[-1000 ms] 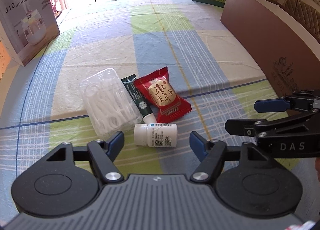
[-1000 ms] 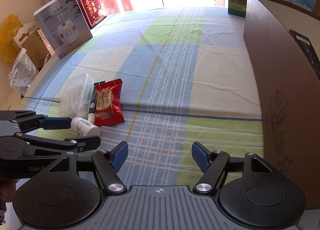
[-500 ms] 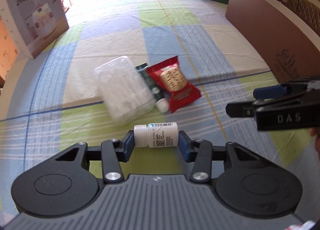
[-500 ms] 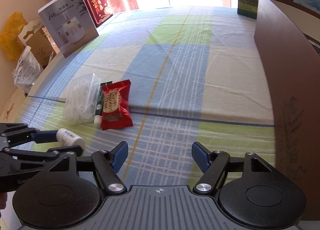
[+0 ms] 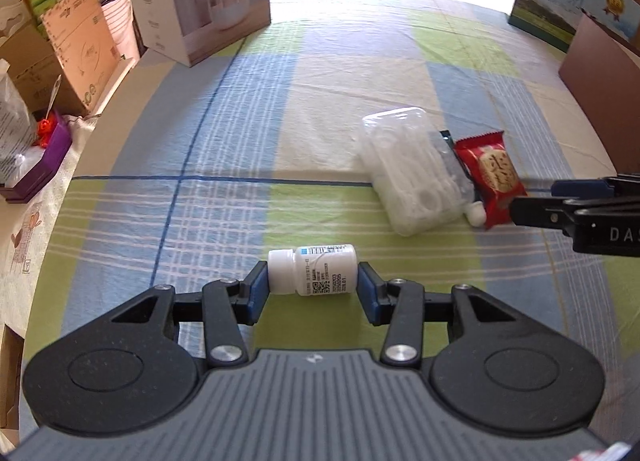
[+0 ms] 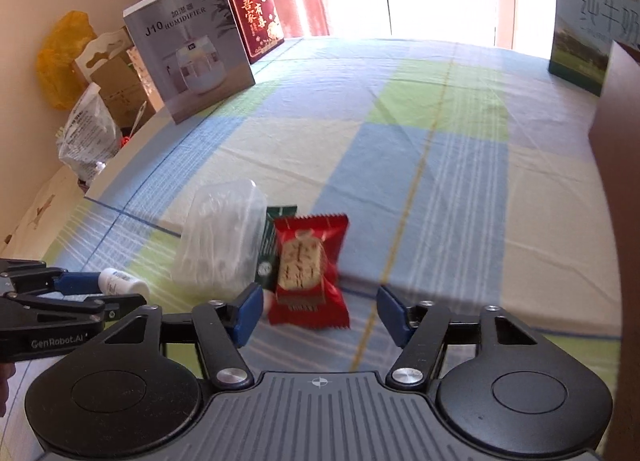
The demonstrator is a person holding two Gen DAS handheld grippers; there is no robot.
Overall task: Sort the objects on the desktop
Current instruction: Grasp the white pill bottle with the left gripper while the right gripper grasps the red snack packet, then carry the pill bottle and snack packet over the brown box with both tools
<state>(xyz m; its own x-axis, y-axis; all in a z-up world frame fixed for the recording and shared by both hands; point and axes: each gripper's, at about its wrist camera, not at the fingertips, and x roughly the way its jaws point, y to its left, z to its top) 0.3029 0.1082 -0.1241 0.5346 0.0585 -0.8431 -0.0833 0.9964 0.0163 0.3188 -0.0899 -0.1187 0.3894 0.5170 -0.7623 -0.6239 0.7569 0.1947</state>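
My left gripper [image 5: 312, 293] is shut on a small white pill bottle [image 5: 314, 269], held sideways by its ends above the checked cloth. It also shows in the right wrist view [image 6: 120, 281]. My right gripper [image 6: 320, 315] is open, its fingers either side of the near end of a red snack packet [image 6: 308, 269]. A clear plastic box of floss picks [image 6: 222, 243] and a dark green tube [image 6: 270, 249] lie just left of the packet. In the left wrist view the box [image 5: 412, 169] and packet [image 5: 490, 175] lie to the right.
A white humidifier box [image 6: 192, 45] and a red box [image 6: 256, 19] stand at the far left. A milk carton box [image 6: 584, 21] and a brown box [image 5: 604, 89] stand on the right. Bags and cartons [image 5: 48, 73] sit beyond the left table edge.
My left gripper closed on the pill bottle and carried it left, away from the pile. My right gripper moved left and forward to the red packet.
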